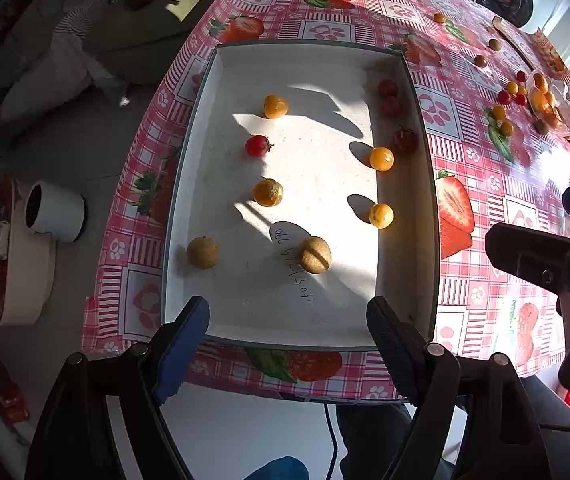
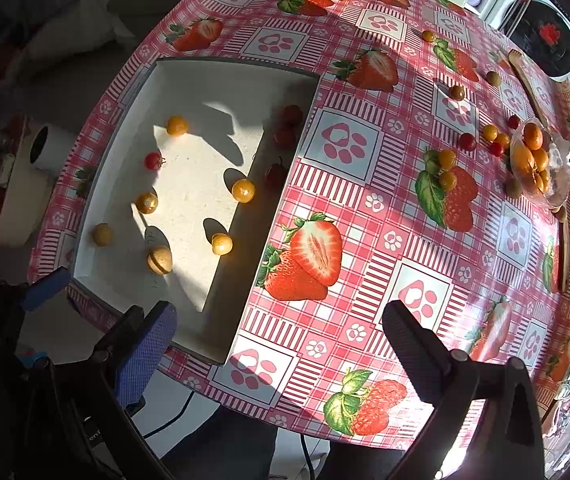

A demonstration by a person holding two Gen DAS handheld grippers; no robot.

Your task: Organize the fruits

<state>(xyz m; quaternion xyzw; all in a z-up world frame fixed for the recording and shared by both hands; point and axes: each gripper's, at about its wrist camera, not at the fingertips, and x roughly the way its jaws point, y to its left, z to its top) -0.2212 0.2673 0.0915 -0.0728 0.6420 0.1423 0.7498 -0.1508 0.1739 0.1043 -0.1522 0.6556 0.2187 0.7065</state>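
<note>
Some fruits have already been put in the white tray (image 1: 193, 128). In it can be seen yellow fruits (image 1: 381, 159), a red one (image 1: 258, 145), some dark red ones by the shaded wall, and two brown ones (image 1: 315, 255).

A lot is judged to be left. More small fruits (image 2: 447, 159) are spread over the strawberry tablecloth (image 2: 365, 208), and a pile sits on a clear wrapper (image 2: 557, 160) at the far edge. Loose ones lie farther away too.

The left gripper (image 1: 289, 332) is held above the near end of the tray. Its jaws are spread wide and nothing is between them. The brown fruits lie just beyond its fingers.

The right gripper (image 2: 281, 328) is held over the tablecloth, just beside the tray's near corner. Its jaws are wide apart too, and nothing is held. The loose fruits on the cloth lie well apart from it, up and to the right in its view.
</note>
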